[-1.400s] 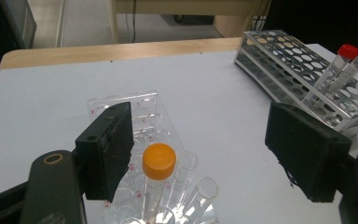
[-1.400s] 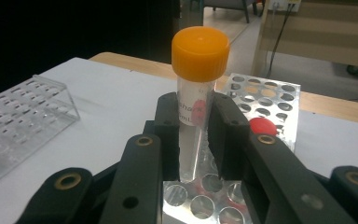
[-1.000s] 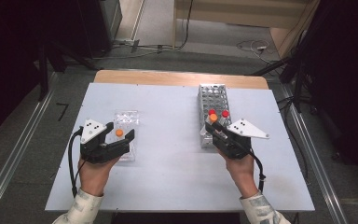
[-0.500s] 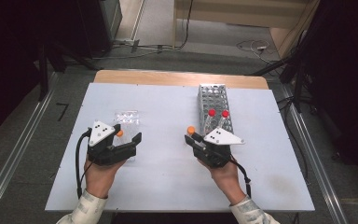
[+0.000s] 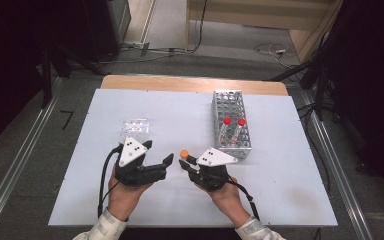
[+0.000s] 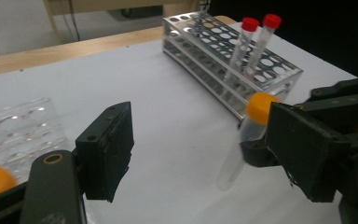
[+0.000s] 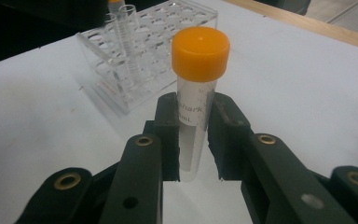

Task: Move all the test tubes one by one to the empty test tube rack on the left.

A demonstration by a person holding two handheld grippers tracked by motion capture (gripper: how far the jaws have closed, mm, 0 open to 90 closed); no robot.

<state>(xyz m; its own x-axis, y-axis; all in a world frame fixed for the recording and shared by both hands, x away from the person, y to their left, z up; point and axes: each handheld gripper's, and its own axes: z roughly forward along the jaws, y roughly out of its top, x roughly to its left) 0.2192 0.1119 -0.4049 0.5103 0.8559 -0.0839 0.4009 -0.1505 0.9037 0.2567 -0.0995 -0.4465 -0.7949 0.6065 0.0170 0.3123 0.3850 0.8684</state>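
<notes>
Orange-capped tube (image 7: pixel 196 98) clamped upright between the jaws of the right gripper (image 5: pixel 189 163), low over the white table (image 5: pixel 180 115) near its front edge; printed lettering on the clear wall, partly hidden by the pads. Seen too in the left gripper view (image 6: pixel 244 137), cap up, just left of that view's right-hand jaw. Left gripper (image 5: pixel 157 152) just beside the right one, jaws spread wide, nothing between them. Beyond the left gripper, clear plastic rack (image 5: pixel 136 126) flat on the table, a couple of tubes standing in it (image 7: pixel 121 28). Farther right and back, metal rack (image 5: pixel 228 112) with two red-capped tubes (image 5: pixel 227 126) upright in its near end.
</notes>
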